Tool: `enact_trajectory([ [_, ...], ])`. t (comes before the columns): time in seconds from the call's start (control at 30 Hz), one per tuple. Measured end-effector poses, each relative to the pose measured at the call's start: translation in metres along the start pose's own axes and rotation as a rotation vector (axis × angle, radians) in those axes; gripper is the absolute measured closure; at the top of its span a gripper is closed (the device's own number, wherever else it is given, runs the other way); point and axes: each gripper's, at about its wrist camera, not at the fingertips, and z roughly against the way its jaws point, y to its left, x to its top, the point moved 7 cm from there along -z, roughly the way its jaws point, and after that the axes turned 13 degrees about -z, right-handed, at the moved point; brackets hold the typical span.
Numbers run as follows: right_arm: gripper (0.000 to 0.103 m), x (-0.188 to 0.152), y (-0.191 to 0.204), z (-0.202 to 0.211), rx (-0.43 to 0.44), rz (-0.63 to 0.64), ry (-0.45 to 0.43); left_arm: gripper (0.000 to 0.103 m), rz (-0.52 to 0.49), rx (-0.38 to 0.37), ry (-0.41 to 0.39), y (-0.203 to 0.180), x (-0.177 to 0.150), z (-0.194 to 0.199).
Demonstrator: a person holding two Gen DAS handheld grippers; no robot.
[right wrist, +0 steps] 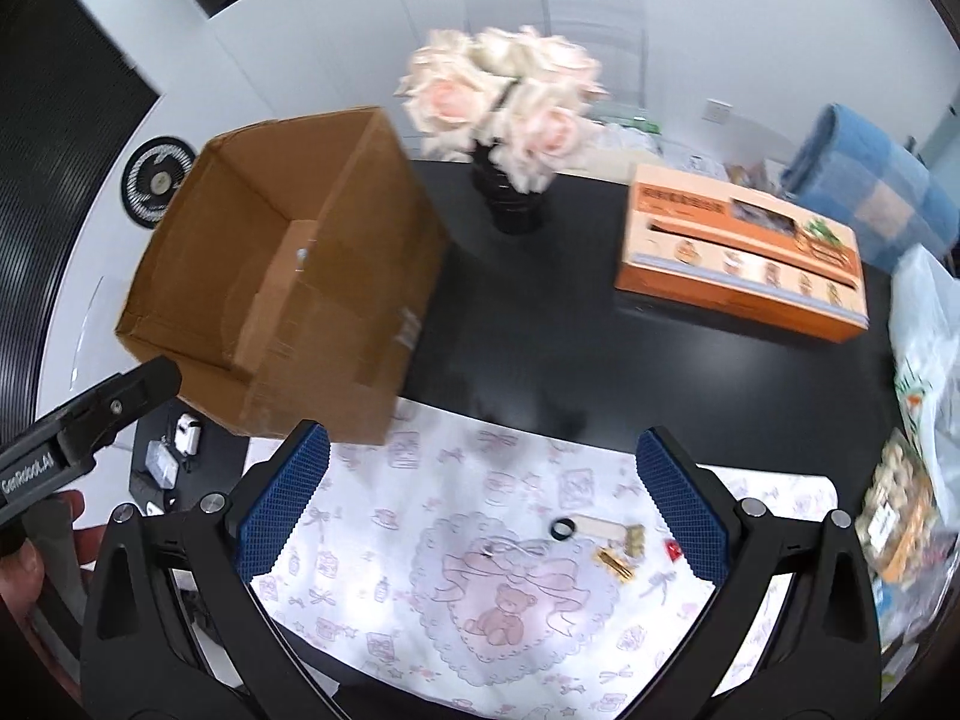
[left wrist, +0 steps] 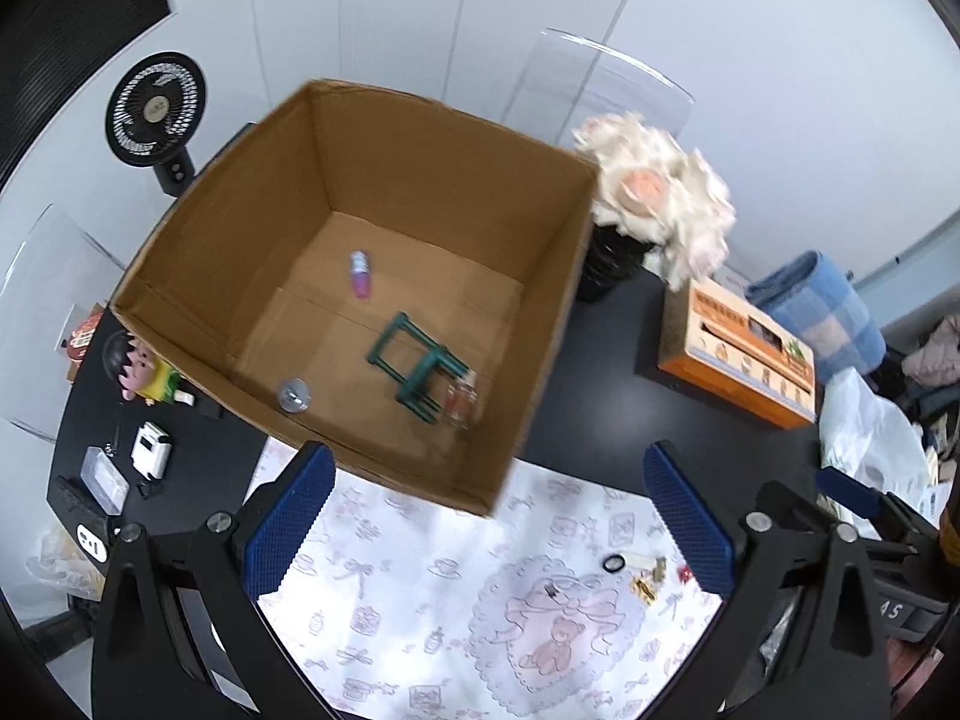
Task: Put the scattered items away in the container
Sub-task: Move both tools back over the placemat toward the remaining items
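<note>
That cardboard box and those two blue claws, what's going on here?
A person is tidying small things off a patterned cloth into the cardboard box, holding a claw in each hand. Both the left claw and the right claw are open and empty right now. Already in the box: a pink tube, a green toy stool, a small glass jar and a shiny ball. Still on the cloth: a black ring, some gold bits and a small red piece.

A home room: black desk [right wrist: 540,324] with bear-print cloth [right wrist: 480,588], rose bouquet [right wrist: 510,102], desk fan [left wrist: 157,108], white cabinets [left wrist: 390,30].
</note>
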Motion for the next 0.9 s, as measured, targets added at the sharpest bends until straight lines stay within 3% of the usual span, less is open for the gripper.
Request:
enact_trajectory([
  [0.9, 0.0, -0.07, -0.121, 0.011, -0.062, -0.158, 0.03, 0.001, -0.237, -0.068, 0.088, -0.124, -0.064, -0.027],
])
